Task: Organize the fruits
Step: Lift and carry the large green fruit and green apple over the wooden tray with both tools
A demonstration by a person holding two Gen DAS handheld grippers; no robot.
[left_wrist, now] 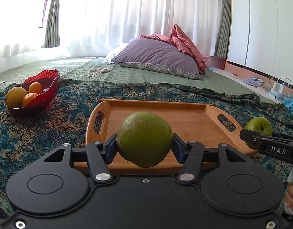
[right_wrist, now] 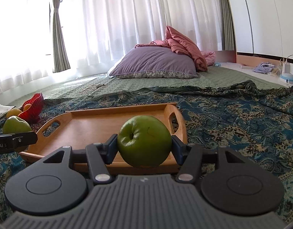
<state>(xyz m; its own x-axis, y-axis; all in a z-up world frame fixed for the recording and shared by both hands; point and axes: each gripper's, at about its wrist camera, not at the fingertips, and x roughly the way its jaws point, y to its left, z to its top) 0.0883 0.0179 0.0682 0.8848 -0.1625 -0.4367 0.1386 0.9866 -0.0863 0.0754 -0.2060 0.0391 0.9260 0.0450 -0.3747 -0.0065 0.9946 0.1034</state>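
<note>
My left gripper (left_wrist: 144,145) is shut on a green fruit (left_wrist: 144,139) and holds it over the near edge of a wooden tray (left_wrist: 194,122). My right gripper (right_wrist: 144,147) is shut on a green apple (right_wrist: 144,141), stem dimple facing me, over the tray's near right corner (right_wrist: 85,126). The apple also shows in the left wrist view (left_wrist: 258,127) at the right, and the left gripper's fruit in the right wrist view (right_wrist: 15,126) at the left. A red bowl (left_wrist: 45,89) with oranges (left_wrist: 34,87) and a yellow fruit (left_wrist: 15,95) sits left of the tray.
Everything lies on a blue patterned cloth (left_wrist: 41,126) over a green bedspread. A purple pillow (left_wrist: 156,57) and pink blanket (left_wrist: 184,42) lie at the back. A cable (left_wrist: 96,71) lies on the bed. Chargers and clutter (left_wrist: 278,89) are at the right.
</note>
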